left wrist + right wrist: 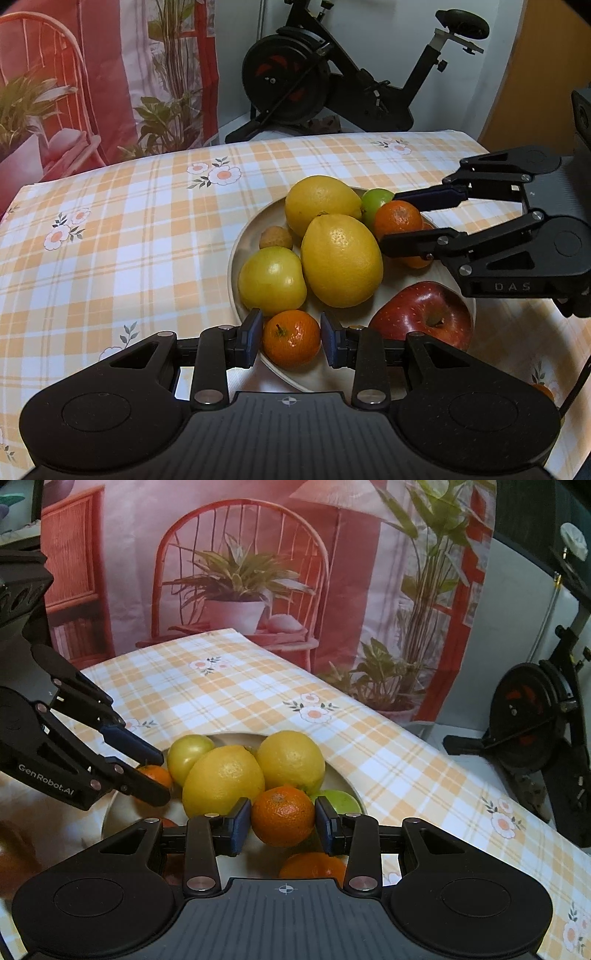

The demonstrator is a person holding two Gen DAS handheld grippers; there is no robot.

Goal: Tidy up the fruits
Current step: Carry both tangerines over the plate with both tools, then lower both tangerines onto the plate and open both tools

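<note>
A beige plate point(236, 258) on the checked tablecloth holds two big lemons point(341, 260), a yellow-green apple point(271, 280), a red apple point(421, 314), a lime point(375, 201), a small lychee-like fruit point(276, 238) and several tangerines. My left gripper point(291, 341) has its pads on both sides of a tangerine point(291, 343) at the plate's near rim. My right gripper point(283, 823) has its pads against another tangerine point(283, 819), with a further tangerine point(314, 866) below it. The right gripper also shows in the left wrist view point(400, 225).
The table point(110, 240) has an orange-and-white checked cloth with flowers. A black exercise bike point(332, 85) stands behind the far edge. A printed backdrop point(240, 572) of a chair and plants hangs beside the table.
</note>
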